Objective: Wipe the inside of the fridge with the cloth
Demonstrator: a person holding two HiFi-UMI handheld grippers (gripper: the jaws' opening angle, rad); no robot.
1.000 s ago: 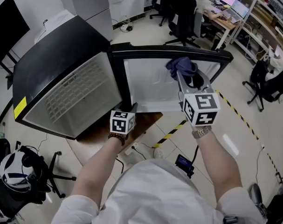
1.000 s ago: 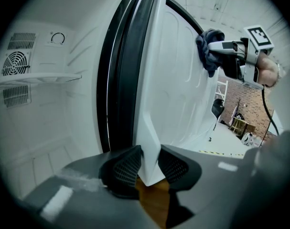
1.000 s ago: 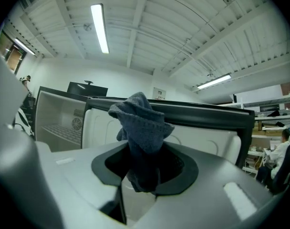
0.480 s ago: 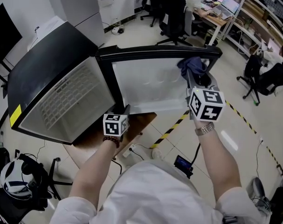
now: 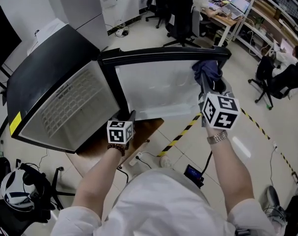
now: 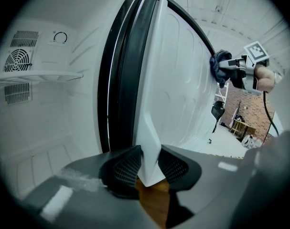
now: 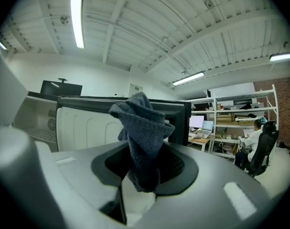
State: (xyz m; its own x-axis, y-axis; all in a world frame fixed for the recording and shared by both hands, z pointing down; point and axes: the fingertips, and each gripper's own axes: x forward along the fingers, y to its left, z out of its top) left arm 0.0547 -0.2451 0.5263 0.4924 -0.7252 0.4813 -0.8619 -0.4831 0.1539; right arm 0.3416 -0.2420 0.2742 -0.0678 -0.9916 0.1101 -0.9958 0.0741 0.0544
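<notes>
The right gripper (image 7: 144,168) has its fingers clamped on the dark blue-grey cloth (image 7: 142,128), which is bunched between them and stands out past the tips. The bunch lies against the white inner panel of the open fridge door (image 5: 158,87), near its upper outer corner. The left gripper (image 6: 148,168) has its fingers closed on the door's white lower edge, beside the fridge cabinet (image 5: 65,102).

Yellow-black tape (image 5: 180,135) lies on the floor. A small black box (image 5: 194,172) sits near it. A chair (image 5: 182,14) and desk (image 5: 227,18) stand far beyond it.
</notes>
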